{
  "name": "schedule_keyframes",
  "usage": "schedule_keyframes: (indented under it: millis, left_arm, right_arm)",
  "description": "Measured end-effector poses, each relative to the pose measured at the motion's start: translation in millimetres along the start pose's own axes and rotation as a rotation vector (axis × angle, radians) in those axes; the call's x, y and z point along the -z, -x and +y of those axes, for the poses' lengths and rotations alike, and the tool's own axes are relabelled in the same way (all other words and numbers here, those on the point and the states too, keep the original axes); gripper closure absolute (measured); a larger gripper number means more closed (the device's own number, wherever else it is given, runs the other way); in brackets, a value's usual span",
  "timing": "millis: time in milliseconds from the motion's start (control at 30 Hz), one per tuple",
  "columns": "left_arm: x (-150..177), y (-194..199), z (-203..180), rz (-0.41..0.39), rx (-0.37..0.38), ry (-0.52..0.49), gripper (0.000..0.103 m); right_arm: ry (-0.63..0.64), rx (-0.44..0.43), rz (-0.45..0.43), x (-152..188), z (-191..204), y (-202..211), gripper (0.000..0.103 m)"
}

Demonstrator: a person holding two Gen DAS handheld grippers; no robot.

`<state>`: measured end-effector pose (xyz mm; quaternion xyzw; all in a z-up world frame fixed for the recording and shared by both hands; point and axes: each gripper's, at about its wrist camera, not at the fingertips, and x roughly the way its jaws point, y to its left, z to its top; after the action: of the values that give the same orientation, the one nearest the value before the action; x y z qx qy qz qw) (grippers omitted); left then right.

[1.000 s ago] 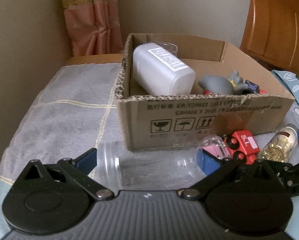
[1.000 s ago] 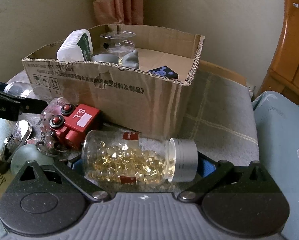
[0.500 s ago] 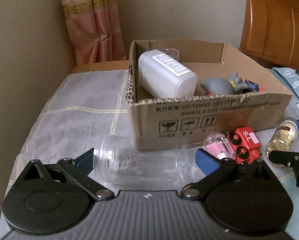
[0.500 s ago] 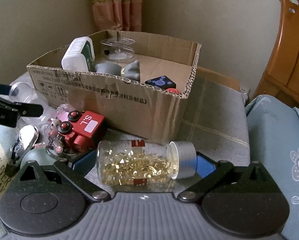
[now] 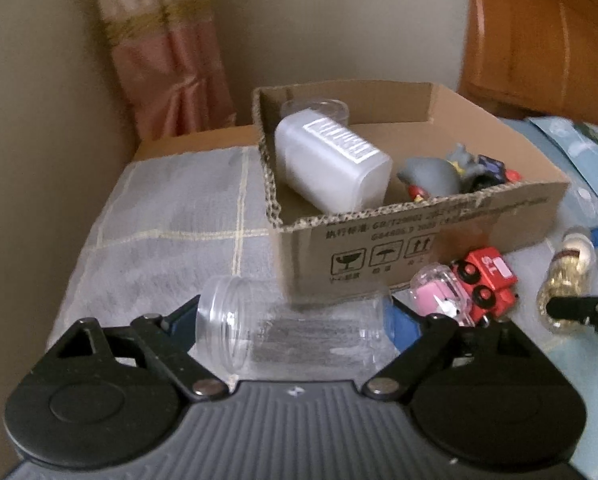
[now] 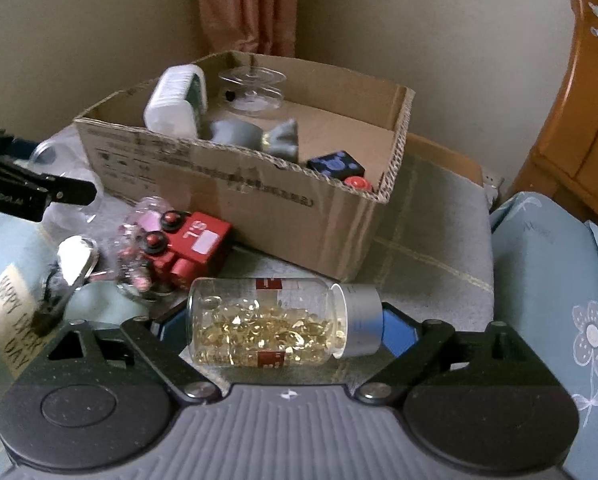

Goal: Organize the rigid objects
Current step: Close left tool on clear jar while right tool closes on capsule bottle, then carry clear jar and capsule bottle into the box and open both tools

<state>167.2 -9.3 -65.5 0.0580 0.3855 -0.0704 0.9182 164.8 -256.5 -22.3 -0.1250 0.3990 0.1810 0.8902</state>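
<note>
A clear empty plastic jar (image 5: 295, 328) lies sideways on the grey checked cloth (image 5: 171, 216), in front of the cardboard box (image 5: 419, 240). My left gripper (image 5: 293, 316) has the jar between its blue pads. Its jaws are closing, and the pads touch the jar's mouth and base. A glass bottle of golden capsules (image 6: 267, 328) with a silver cap lies sideways in my right gripper (image 6: 285, 324). Those jaws are closing too, with the pads against the bottle's base and cap. The box holds a white bottle (image 5: 331, 164), a grey toy (image 5: 431, 176) and a dark blue block (image 6: 335, 164).
A red toy train (image 6: 195, 244) and a clear pink capsule (image 5: 435, 292) lie between the two grippers. A shiny metal piece (image 6: 75, 256) rests on a lettered card (image 6: 15, 320). A blue flowered pillow (image 6: 547, 280) and a wooden headboard (image 5: 539, 40) stand to the right, a wall and curtain behind.
Both pairs of jaws have narrowed onto the jar and the capsule bottle. The right view has risen and drawn back from the box. The left view has rolled slightly.
</note>
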Motion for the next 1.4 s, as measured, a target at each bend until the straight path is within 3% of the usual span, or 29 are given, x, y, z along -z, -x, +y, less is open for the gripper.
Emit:
schedule_keyframes:
  millis: [333,567,933,1067,1133,1400]
  left_arm:
    - [-36.5,48.3,4.8,0.025,0.134,-0.136,0.013]
    - [-79.7,61.5,-3.6,-0.023,0.202,-0.194,0.013]
    - [-148.6,19.4,-30.2,-0.068,0.188,-0.235,0.013]
    - [-153.7,4.2,-36.2,-0.059,0.183,-0.243,0.013]
    - [-154.9,-4.0,-39.6,-0.048,0.177,-0.246,0.013]
    - [-158.9,-18.5,-46.3,-0.045,0.191,-0.242,0.012]
  right_arm:
    - [0.011,-0.065,-0.077,-36.6,-6.4,51.7,0.008]
    - [0.032,-0.028,-0.134,-81.7,-15.1,56.6,0.008]
    - [0.002,0.01,-0.129,-133.1,-35.8,15.8,0.008]
    - [-0.022,0.05,-0.133,-143.5,-45.7,-0.5,0.007]
    - [-0.043,0.067,-0.142,-145.9,-51.3,-8.0,0.0]
    - [-0.097,0.062,-0.142,-135.3,-61.7,-5.2,0.0]
